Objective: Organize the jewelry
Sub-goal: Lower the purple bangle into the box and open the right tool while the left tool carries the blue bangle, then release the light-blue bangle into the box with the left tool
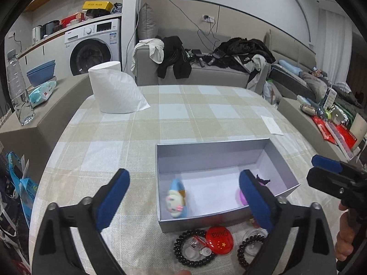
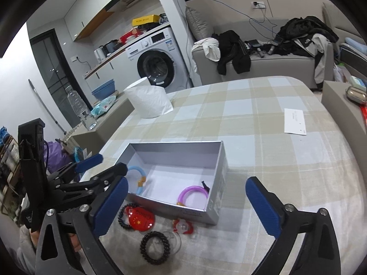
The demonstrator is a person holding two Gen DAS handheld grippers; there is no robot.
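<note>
An open silver box sits on the checked tablecloth. Inside lie a blue bracelet with a cartoon charm and a purple bracelet. In front of the box lie a red "China" badge, two black bead bracelets and a small red-and-white trinket. My left gripper is open above the box's near edge, empty. My right gripper is open and empty over the near right corner; it also shows in the left wrist view.
A toilet paper roll stands at the table's far left. A white paper slip lies at the far right. A water bottle and cluttered side benches flank the table; a sofa stands behind.
</note>
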